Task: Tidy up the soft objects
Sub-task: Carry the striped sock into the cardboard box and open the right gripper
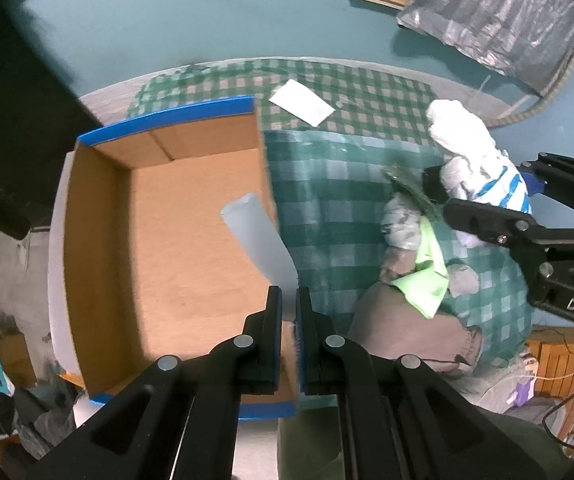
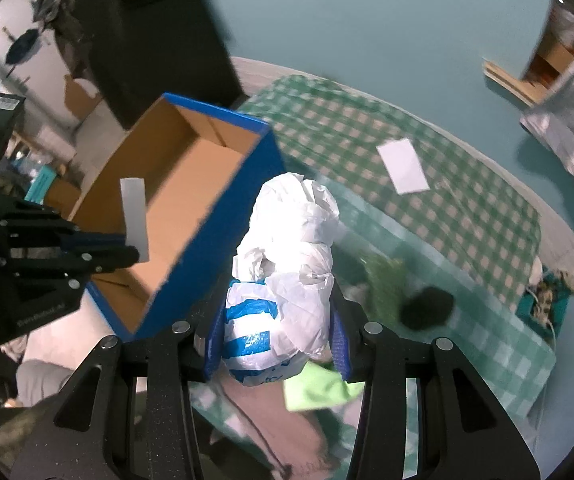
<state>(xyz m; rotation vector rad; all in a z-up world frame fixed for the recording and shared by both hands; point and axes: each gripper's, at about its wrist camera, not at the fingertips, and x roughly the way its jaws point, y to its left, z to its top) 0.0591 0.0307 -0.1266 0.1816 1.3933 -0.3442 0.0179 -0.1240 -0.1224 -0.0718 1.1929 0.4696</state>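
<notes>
In the left wrist view, a pale translucent strip [image 1: 261, 240] is being pinched by the left gripper [image 1: 289, 304], its jaws nearly closed on the strip's lower end, and is being held above the cardboard box [image 1: 99, 240], whose floor shows bare. To the right, the right gripper [image 1: 487, 204] is being seen clamped on a white plastic bag [image 1: 463, 140] over a small heap of soft things, a green cloth [image 1: 427, 280] among them, on the checked tablecloth [image 1: 339, 208].

In the right wrist view, the bag [image 2: 287, 272], blue-striped at its lower part, is being gripped between the right gripper's jaws just beside the box's blue wall [image 2: 223, 236]. The step in hand is judged to be loading the box; next, the bag is to be carried over the wall and released, with care that the strip is dropped inside too.
</notes>
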